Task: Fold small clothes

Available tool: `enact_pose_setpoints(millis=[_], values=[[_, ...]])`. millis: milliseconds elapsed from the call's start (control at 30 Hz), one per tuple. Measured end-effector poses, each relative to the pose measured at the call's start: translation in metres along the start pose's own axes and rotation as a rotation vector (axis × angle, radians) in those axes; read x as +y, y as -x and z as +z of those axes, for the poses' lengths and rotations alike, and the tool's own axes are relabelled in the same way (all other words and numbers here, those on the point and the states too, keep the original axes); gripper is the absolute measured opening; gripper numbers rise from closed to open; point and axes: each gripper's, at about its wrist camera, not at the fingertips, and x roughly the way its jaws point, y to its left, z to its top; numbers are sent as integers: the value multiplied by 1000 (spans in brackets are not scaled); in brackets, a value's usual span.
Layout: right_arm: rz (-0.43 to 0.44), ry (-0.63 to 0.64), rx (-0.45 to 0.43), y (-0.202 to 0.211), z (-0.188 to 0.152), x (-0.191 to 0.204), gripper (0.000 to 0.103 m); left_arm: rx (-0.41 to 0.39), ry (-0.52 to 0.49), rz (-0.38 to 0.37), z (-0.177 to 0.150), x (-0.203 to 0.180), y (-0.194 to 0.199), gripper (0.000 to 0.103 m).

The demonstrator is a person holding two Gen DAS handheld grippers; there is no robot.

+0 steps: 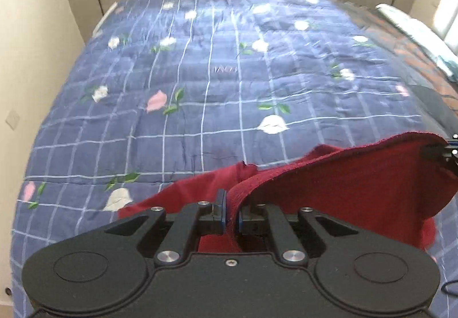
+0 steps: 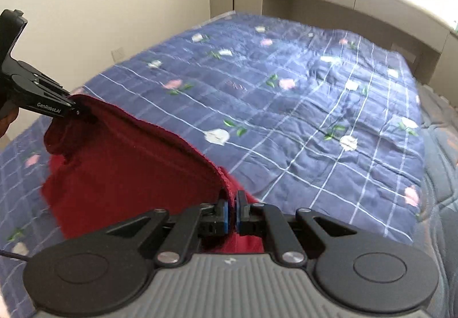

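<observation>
A: How far along is the fold?

B: Barely begun. The left gripper [image 1: 232, 213] has its fingers pinched on one top corner of the dark red knitted garment [image 1: 343, 189]; the right gripper [image 2: 232, 210] is clamped on the other. The cloth hangs stretched between them, over the blue checked floral quilt [image 1: 200, 74].

A: What's unclear?

B: Its lower half, hidden below both fingers; no crease shows.

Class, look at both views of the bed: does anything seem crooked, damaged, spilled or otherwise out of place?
Nothing is spilled or damaged. The red garment hangs lifted between the left tongs and the right tongs, each shut on its top edge. The blue floral quilt is wrinkled and leaves the mattress edge bare on the right.
</observation>
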Motion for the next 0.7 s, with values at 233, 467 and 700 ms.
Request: enact_pose_setpoints(millis=[233,467,700], values=[[21,-4,58,-66,-6,-25,9,91,169,-48,9,28,-80,17],[4,-80,14,-67,-18,-42,85,12,256,-79,6,45,-87,90],[-14,-113,-88,-35,-30,-40,103,-120,289,-91,15,66,-56,101]])
